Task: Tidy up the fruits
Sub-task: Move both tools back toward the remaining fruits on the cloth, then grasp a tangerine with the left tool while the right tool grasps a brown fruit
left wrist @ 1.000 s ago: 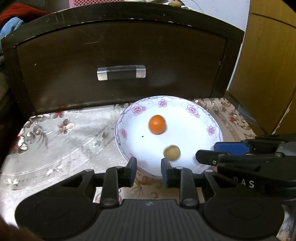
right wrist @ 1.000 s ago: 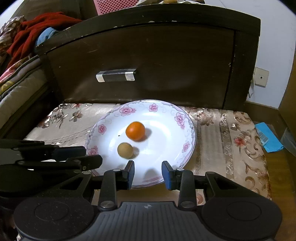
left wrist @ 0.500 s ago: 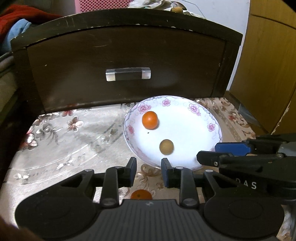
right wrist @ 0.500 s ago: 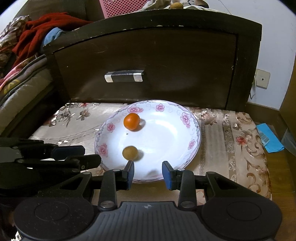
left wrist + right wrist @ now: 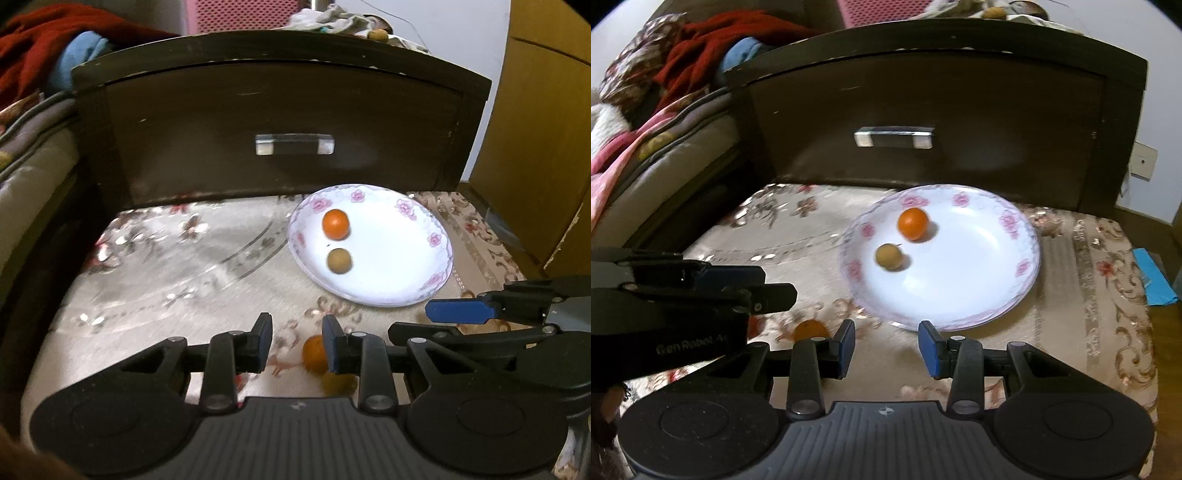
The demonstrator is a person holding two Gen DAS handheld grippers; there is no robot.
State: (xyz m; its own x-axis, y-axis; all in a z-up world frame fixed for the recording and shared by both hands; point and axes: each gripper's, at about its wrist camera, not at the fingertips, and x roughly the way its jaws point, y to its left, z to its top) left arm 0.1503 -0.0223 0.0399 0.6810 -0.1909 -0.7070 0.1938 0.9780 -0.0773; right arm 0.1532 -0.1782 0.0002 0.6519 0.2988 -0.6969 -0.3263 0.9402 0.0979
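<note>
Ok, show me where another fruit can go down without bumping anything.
The right half of the plate is bare, beside the orange and brown fruit. The cloth between plate and drawer front on the left is also free. It is crowded near the left hand-held gripper, where loose oranges lie.

- The patterned tabletop [image 5: 177, 266] left of the plate [image 5: 399, 291] has open room.
- The dark drawer front [image 5: 288, 122] stands as a wall just behind the plate.
- A small orange [image 5: 314, 352] lies on the tabletop near the left gripper [image 5: 297, 341].
- The right gripper [image 5: 461, 317] blocks the near right side.
</note>
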